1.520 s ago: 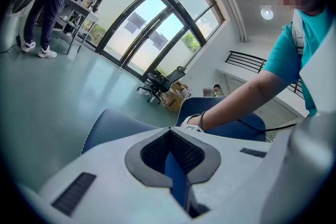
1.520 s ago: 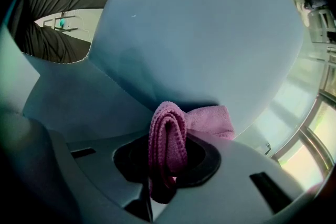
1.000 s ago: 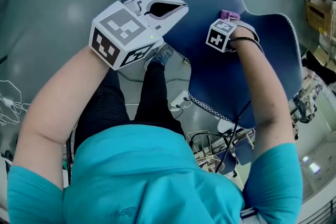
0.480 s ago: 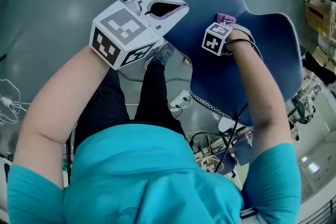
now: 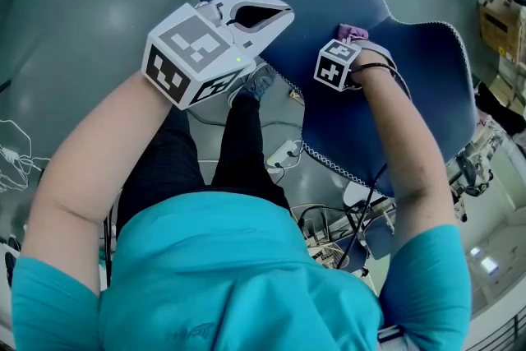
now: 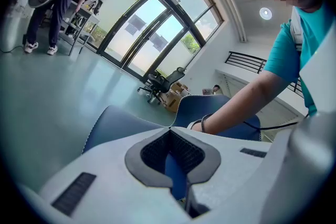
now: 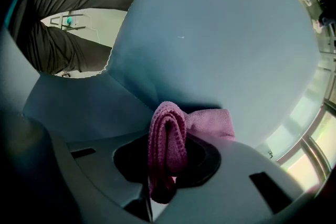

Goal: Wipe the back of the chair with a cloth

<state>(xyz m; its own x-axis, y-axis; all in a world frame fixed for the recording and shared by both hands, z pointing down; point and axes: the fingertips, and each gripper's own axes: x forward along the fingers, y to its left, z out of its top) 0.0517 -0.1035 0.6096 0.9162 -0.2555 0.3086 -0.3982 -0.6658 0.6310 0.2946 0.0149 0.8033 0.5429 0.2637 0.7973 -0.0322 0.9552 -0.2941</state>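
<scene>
The blue chair (image 5: 362,111), edged in white stitching, tilts in front of me in the head view. My right gripper (image 5: 353,41) is shut on a folded pink cloth (image 5: 352,31) and presses it against the chair's blue surface. In the right gripper view the pink cloth (image 7: 168,141) bulges out of the right gripper (image 7: 168,165), touching the chair shell (image 7: 210,34). My left gripper (image 5: 282,12) hovers over the chair's left edge, shut with nothing in it. Through the left gripper (image 6: 170,131) only a strip of the blue chair (image 6: 115,126) shows.
Cables and the chair's base (image 5: 329,234) lie on the grey floor under me. My leg and shoe (image 5: 259,82) stand beside the chair's edge. A cardboard box (image 5: 501,12) sits at the right. An office chair (image 6: 157,84) and a person (image 6: 52,2) stand far off by the windows.
My right gripper has slid the pink cloth a little to the left across the chair. The left gripper has stayed where it was.
</scene>
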